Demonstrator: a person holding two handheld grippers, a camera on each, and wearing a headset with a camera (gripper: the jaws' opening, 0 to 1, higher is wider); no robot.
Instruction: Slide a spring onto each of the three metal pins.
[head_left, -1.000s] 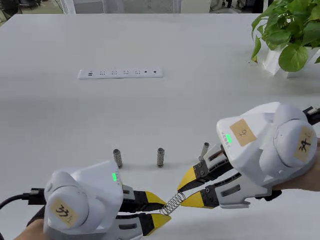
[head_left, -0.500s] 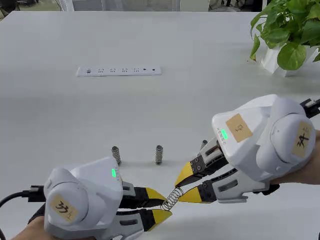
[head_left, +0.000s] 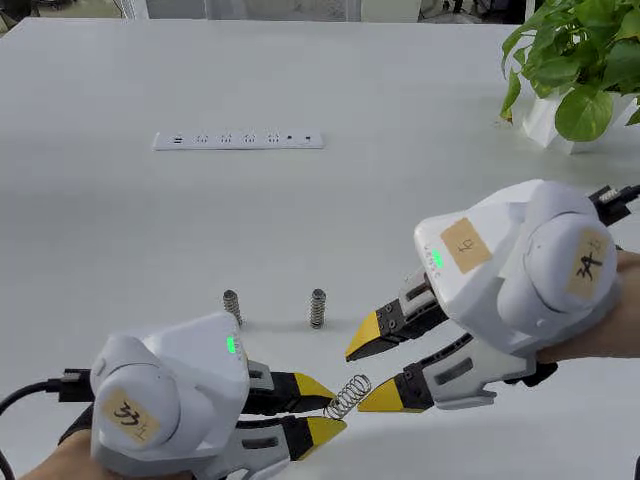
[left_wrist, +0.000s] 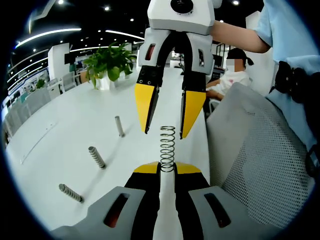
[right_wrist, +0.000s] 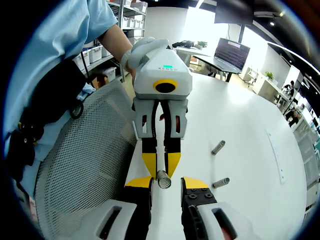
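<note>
White workbench (head_left: 300, 220): we note left gripper (head_left: 322, 412) clamped on one spring (head_left: 348, 396) end; right gripper (head_left: 366, 374) jaws spread wide, flanking its free end.

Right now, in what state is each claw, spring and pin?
left claw: shut on one end of the loose spring.
right claw: open, jaws either side of that spring's free end.
loose spring: held, not on any pin.
left pin: upright, spring on it.
middle pin: upright, spring on it.
bare pin: upright, no spring.
</note>
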